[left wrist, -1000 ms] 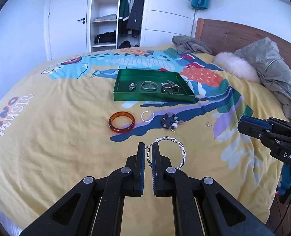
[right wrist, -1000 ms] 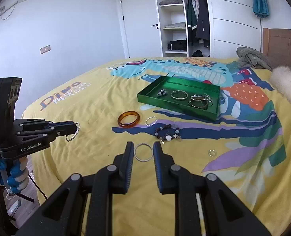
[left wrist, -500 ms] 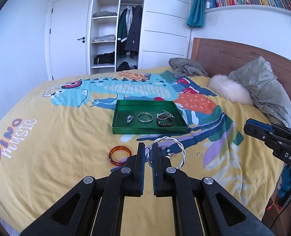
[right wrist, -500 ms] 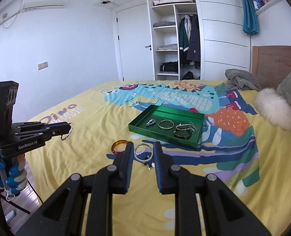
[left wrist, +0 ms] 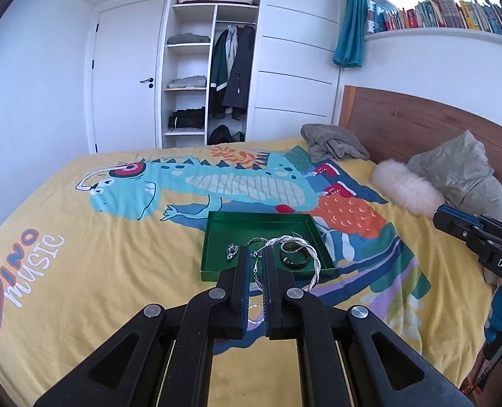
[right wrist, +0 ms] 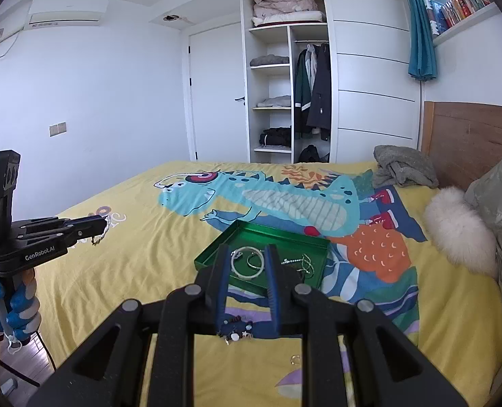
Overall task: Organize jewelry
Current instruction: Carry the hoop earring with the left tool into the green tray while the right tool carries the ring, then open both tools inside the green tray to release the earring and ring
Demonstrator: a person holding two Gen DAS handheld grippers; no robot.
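Both lifted — left gripper jaws pinching twisted bangle, right gripper jaws gripping hoop

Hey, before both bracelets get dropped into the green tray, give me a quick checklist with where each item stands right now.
1. Left hand-held gripper has a firm hold on the twisted silver bangle: ok, fingers closed on its rim.
2. Right hand-held gripper holds the plain silver ring bangle: ok, it spans the gap between the fingers.
3. Green tray lies ahead of both grippers: ok.
4. Free floor in the tray for two more pieces: ok, its far half is bare.
5. Grippers directly above the tray: cannot tell.
6. Loose pieces left on the bedspread: not ok, beaded bracelet and small ring remain.
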